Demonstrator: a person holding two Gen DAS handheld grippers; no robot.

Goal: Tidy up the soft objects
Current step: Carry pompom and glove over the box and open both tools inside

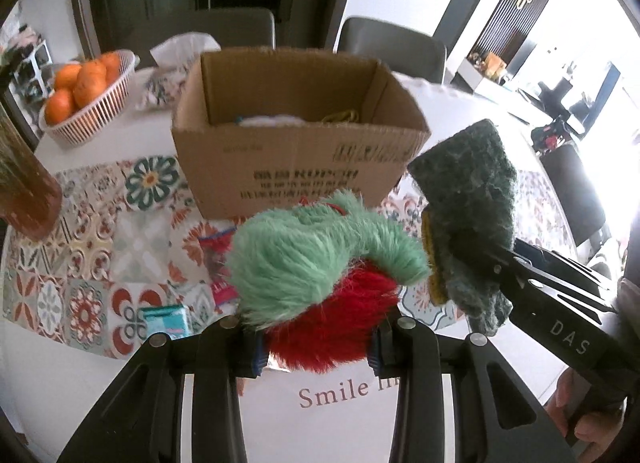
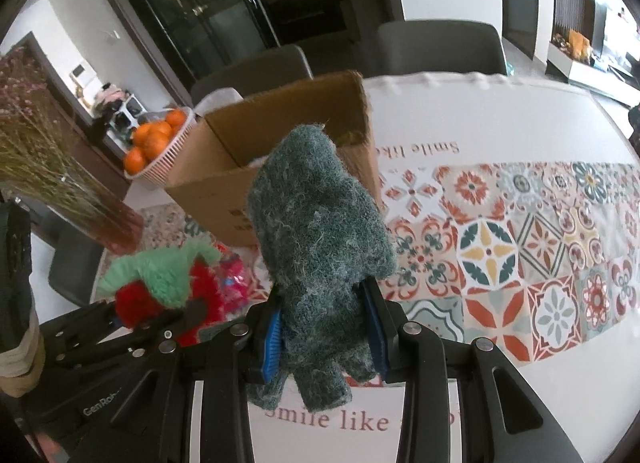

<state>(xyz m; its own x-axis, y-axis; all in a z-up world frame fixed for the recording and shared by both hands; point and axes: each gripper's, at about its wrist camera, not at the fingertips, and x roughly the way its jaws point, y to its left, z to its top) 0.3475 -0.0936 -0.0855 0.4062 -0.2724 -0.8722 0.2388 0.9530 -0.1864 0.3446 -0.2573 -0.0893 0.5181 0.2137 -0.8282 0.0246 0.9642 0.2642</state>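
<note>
My left gripper (image 1: 316, 347) is shut on a fluffy red plush with a mint-green top (image 1: 320, 287), held above the table. The same plush (image 2: 164, 287) shows at the lower left of the right wrist view. My right gripper (image 2: 326, 335) is shut on a dark green scouring sponge (image 2: 320, 247), whose yellow edge shows in the left wrist view, where the sponge (image 1: 468, 215) hangs to the right of the plush. An open cardboard box (image 1: 296, 131) stands just beyond both, with white and yellow things inside. The box (image 2: 224, 183) is partly hidden by the sponge.
A basket of oranges (image 1: 84, 95) and a tissue pack (image 1: 168, 75) sit left of the box. A vase of dried flowers (image 2: 60, 183) stands at the left. A teal packet (image 1: 166, 321) and a red wrapper (image 1: 216, 259) lie on the patterned tablecloth (image 2: 520, 243). Chairs (image 2: 436, 47) line the far side.
</note>
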